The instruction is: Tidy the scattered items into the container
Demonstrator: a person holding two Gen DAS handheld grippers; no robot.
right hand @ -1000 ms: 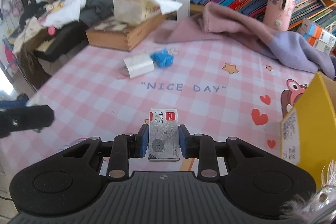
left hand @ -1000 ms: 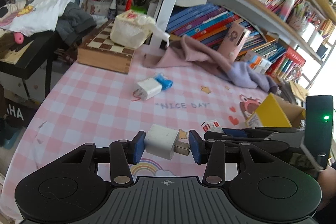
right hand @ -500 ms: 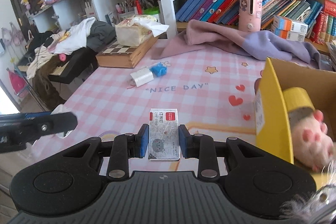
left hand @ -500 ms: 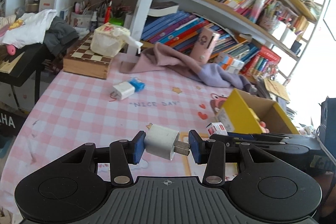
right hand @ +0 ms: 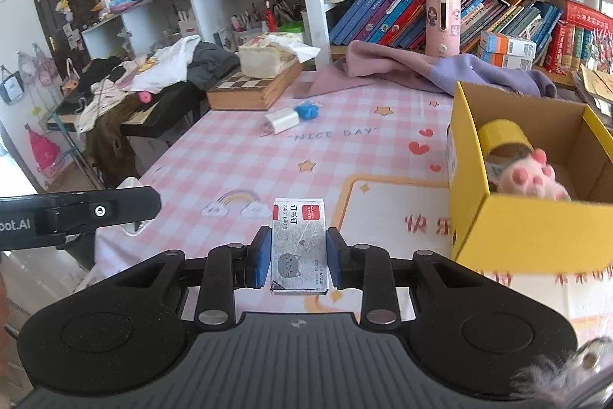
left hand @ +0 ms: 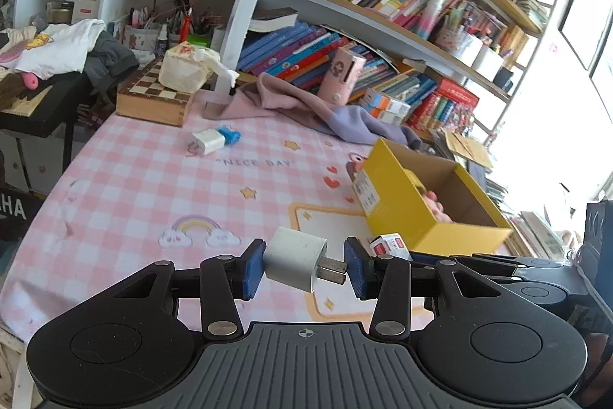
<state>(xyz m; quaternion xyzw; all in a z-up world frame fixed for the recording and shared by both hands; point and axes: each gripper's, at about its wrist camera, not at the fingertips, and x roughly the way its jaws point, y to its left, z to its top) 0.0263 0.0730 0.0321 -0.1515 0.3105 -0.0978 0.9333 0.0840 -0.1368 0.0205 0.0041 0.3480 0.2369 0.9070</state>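
Above the pink checked desk (left hand: pixel 126 186), the left hand-held gripper (left hand: pixel 304 269) is pinching a white charger plug (left hand: pixel 295 263) and the right hand-held gripper (right hand: pixel 299 255) is pinching a staples box (right hand: pixel 299 244), both apparently bound for the yellow box (right hand: pixel 528 229) at near right.

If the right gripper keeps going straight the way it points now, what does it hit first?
Most likely the bare pink checked tablecloth. The right gripper, shut on the staple box, aims down at open cloth left of the yellow box. The white charger lies farther along, though depth is uncertain.
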